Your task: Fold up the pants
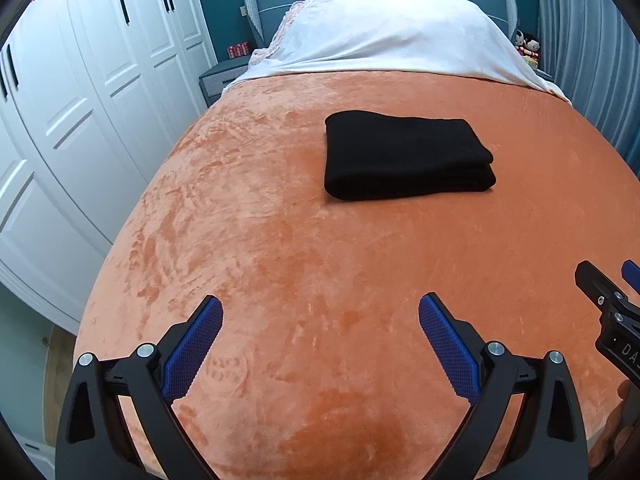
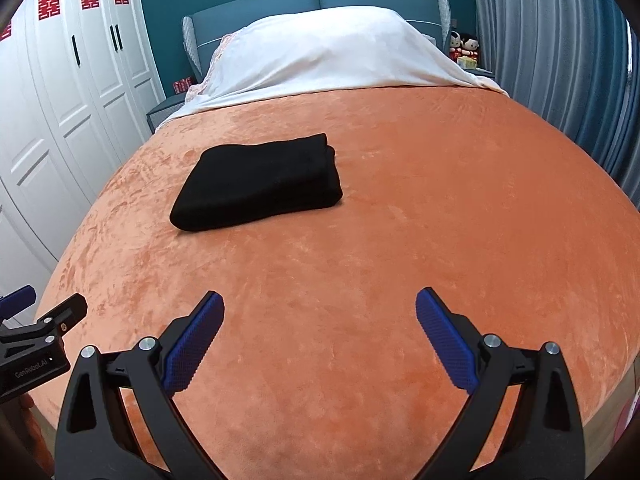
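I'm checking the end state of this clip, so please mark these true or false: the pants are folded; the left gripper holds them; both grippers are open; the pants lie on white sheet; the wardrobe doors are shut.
1. The black fabric pants lie folded in a compact rectangle. True.
2. The left gripper clamps the pants. False: it is apart from them, holding nothing.
3. The right gripper is open too. True.
4. The pants rest on the white sheet. False: they lie on the orange plush blanket.
5. The white panelled wardrobe doors are shut. True.
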{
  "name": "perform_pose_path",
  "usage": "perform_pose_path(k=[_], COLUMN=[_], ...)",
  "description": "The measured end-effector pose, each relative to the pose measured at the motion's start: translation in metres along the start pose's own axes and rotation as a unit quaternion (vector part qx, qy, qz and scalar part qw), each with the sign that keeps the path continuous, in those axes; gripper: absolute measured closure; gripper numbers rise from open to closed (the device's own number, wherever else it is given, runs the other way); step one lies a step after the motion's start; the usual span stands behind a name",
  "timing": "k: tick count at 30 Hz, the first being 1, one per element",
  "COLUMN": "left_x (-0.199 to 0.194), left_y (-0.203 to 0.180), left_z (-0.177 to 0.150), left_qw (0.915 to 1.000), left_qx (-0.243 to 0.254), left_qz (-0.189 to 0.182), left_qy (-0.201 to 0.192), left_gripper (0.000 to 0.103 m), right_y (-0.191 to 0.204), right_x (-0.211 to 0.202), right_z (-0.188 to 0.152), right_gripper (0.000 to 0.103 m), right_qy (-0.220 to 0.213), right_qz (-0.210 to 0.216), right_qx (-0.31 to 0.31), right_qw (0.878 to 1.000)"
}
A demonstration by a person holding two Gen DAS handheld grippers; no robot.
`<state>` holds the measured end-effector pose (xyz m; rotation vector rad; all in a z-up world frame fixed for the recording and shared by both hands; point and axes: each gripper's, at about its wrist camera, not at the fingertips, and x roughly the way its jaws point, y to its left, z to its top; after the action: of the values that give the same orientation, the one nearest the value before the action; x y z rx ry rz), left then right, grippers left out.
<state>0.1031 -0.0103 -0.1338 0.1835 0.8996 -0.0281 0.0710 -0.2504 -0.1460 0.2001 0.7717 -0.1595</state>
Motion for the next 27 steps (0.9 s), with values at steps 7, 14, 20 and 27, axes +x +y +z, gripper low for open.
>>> perform_pose_path(k=[7, 14, 20, 27], left_x=[0.024, 0.014, 0.001, 0.000], left_y=[0.005, 0.007, 0.002, 0.002], left_z=[0.000, 0.014, 0.017, 0.016], left_qw=[0.9998, 0.9999, 0.9997, 0.9998], left_qx=[-0.004, -0.011, -0.003, -0.006], left_qz=[-0.006, 0.008, 0.017, 0.008], left_qy=[0.021, 0.003, -0.020, -0.014], left_gripper=[0.006, 0.006, 0.005, 0.005], right_y=[0.002, 0.001, 0.011, 0.019], right_x=[0.014, 0.003, -0.005, -0.015], right_z=[-0.004, -0.001, 0.000, 0.006], right_gripper=[0.008, 0.008, 0.008, 0.008], right_qy=[0.010, 0.001, -0.002, -0.015], right_qz=[-0.019, -0.010, -0.005, 0.002], right_qx=[-0.021, -0.001, -0.008, -0.009], right_qw=[1.000, 1.000, 1.000, 1.000])
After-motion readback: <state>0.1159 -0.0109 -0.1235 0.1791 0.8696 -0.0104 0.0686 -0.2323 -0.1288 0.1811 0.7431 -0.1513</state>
